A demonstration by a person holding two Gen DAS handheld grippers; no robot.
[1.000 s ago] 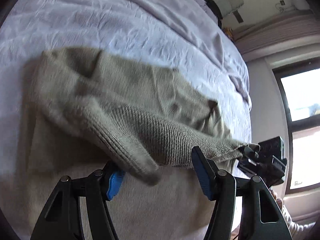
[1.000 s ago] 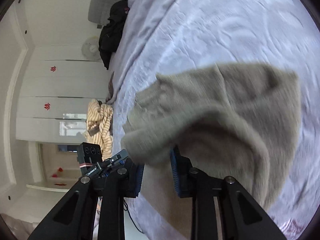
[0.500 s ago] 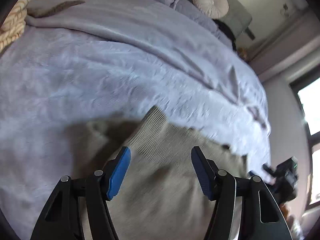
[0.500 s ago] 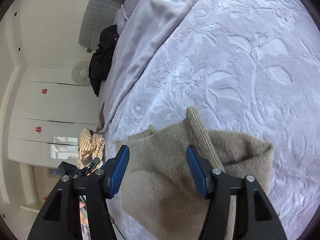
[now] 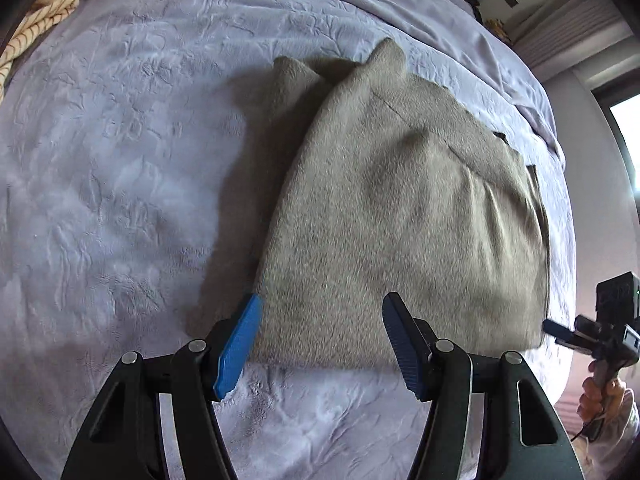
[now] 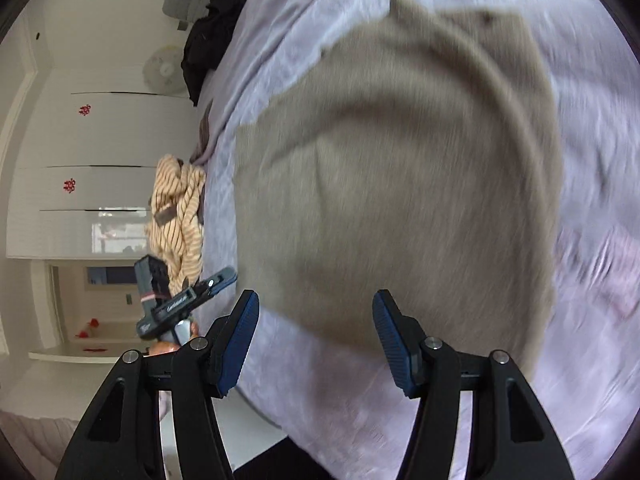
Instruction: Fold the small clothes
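A folded khaki knit garment [image 5: 400, 216] lies flat on the lavender bedspread [image 5: 120, 160], filling the centre-right of the left wrist's frame, long axis running away toward upper centre, while the left gripper [image 5: 320, 344] and the right gripper [image 6: 316, 340] hover released and empty at its near edge.

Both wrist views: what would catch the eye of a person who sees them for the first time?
First, the khaki knitted garment, folded and lying flat in the middle of the lilac bedspread. Next, the left gripper and the right gripper, each hanging over the garment's near edge, jaws open and empty. A striped cream garment lies crumpled at the bed's far edge.
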